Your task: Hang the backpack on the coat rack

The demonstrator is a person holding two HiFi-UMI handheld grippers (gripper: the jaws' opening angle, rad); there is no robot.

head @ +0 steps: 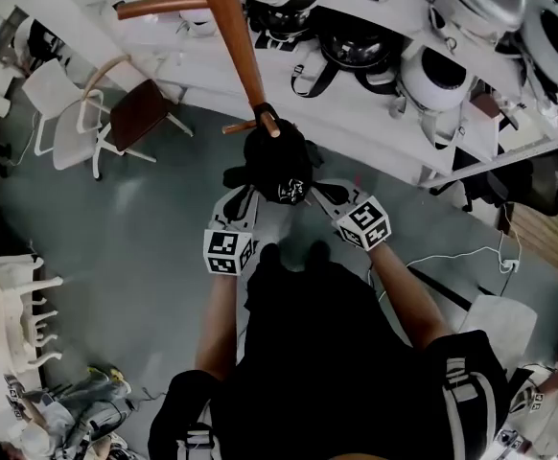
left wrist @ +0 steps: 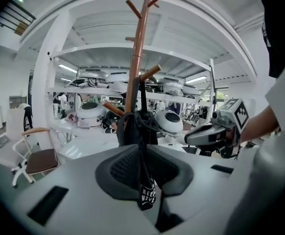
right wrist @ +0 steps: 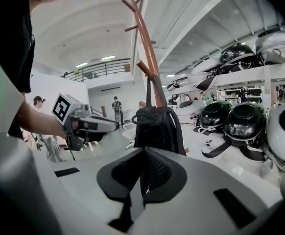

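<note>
Hanging by its top loop from a side peg of the round wooden coat rack point(head: 233, 36), the soft black backpack point(head: 277, 166) slumps against the pole. We see the left claw point(left wrist: 142, 155) pinched on a flat woven strap point(left wrist: 148, 194) that ends in a printed tag, its ribbed dark pads pressing it. The right claw point(right wrist: 145, 155) is closed tight; whether it nips any fabric we cannot quite tell. Behind, a white shelf point(right wrist: 274, 73) carries glossy round helmets point(right wrist: 245, 121), black and white.
</note>
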